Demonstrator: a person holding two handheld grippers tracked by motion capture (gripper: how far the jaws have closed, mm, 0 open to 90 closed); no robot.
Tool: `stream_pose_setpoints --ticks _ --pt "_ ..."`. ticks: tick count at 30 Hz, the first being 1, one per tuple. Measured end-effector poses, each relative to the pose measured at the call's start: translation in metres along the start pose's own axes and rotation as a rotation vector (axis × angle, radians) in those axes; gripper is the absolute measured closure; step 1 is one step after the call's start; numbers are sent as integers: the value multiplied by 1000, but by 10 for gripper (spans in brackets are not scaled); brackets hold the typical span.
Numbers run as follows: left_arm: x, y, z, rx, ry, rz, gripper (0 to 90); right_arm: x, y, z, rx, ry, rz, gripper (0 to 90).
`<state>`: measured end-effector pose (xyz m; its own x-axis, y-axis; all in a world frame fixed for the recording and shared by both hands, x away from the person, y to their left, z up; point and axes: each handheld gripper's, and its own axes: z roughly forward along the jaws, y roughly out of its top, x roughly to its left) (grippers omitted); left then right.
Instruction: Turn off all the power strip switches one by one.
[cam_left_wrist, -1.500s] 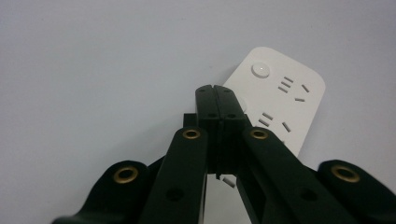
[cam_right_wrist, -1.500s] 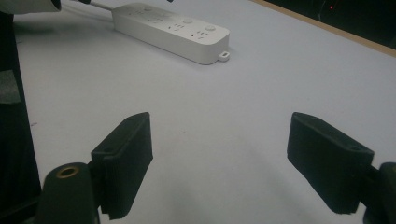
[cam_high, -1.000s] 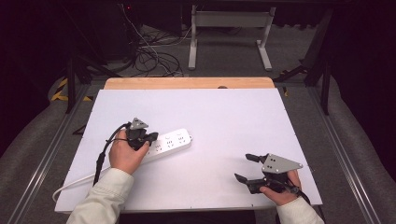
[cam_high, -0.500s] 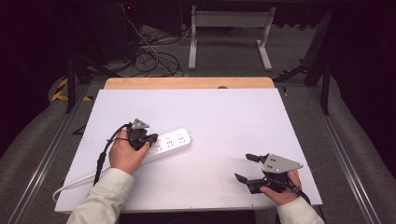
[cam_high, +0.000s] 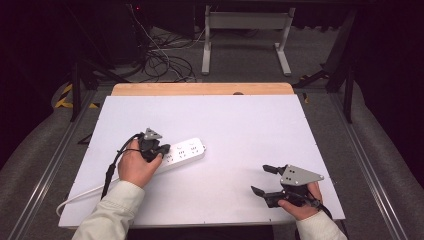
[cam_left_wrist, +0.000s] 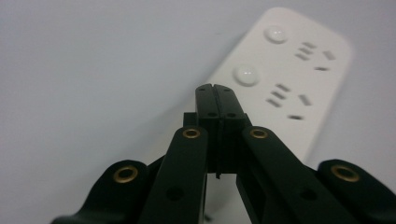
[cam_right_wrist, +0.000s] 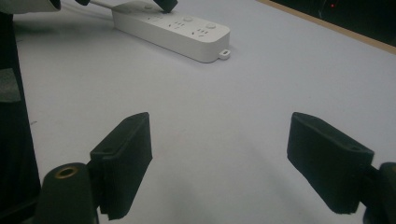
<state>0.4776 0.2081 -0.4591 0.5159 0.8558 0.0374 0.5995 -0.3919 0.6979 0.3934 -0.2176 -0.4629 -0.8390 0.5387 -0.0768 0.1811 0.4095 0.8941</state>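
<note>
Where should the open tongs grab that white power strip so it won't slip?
Probably across the narrow width of the power strip, near its free right end, coming down from above. It lies flat on the table, long and slim with straight sides, and the right tongs stand open wide. The shut left tongs already sit over its left end.
</note>
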Motion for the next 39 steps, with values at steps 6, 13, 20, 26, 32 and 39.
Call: stream_pose_setpoints --ticks 6,13,20,26,32,39 --pt "3 -1 0 -5 -40 -39 900 0 0 0 0 3 3 231" --pt "1 -1 -1 -2 -39 -14 900 0 0 0 -1 3 1 231" --pt "-1 -1 -1 0 -44 -26 900 0 0 0 0 3 -1 231" --pt "0 -2 1 0 -43 -47 900 1 0 1 3 4 -2 231" --pt "0 3 -1 -13 -39 -41 900 1 0 1 1 3 -1 231" --pt "1 10 -25 -152 -77 -63 900 -1 -1 1 4 2 1 231"
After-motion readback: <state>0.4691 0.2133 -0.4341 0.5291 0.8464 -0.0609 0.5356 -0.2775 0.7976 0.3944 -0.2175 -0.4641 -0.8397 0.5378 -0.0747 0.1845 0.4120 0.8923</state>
